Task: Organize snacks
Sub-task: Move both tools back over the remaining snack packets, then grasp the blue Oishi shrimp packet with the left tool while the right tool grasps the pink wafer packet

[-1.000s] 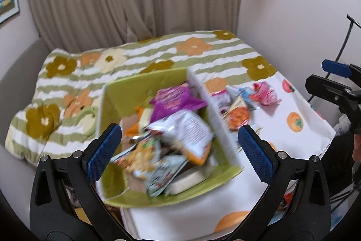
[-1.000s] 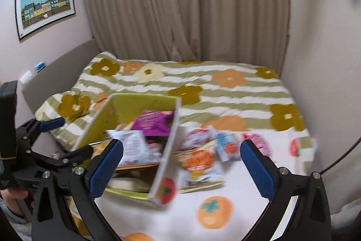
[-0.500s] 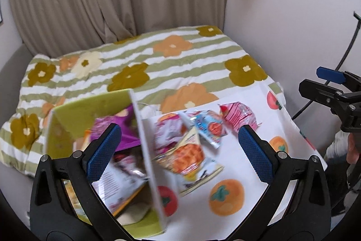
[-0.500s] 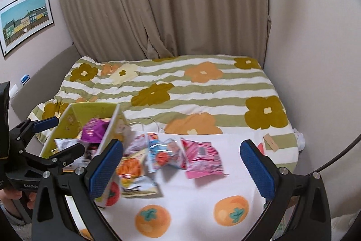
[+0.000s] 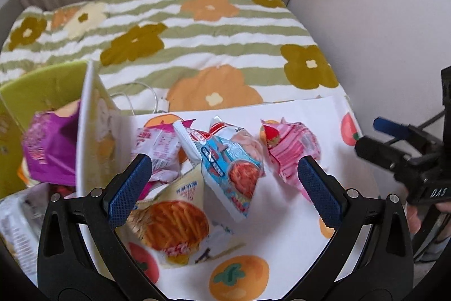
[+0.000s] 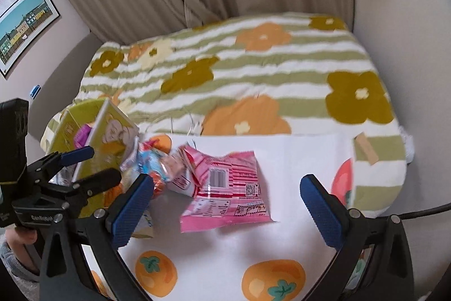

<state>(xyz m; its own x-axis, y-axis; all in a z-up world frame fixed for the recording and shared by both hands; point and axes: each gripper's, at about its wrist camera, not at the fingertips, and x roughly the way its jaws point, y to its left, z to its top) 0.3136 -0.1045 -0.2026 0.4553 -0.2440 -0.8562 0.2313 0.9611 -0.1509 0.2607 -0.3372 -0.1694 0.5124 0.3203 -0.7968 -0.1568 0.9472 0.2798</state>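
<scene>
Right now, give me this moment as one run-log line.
left tongs: open, empty | right tongs: open, empty | pink striped snack packet: on white fruit-print sheet | green cardboard box: holds snacks

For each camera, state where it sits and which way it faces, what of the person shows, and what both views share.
Left wrist: sits on the left tool, looking forward and down at the loose snacks beside the green box; the right tool and fingertips show at the right edge.
Right wrist: sits on the right tool, facing the pink packet on the fruit-print sheet; the left tool, a hand and sleeve show at left.
Shared: pink packet, green box, sheet, flowered bedspread, curtain.
</scene>
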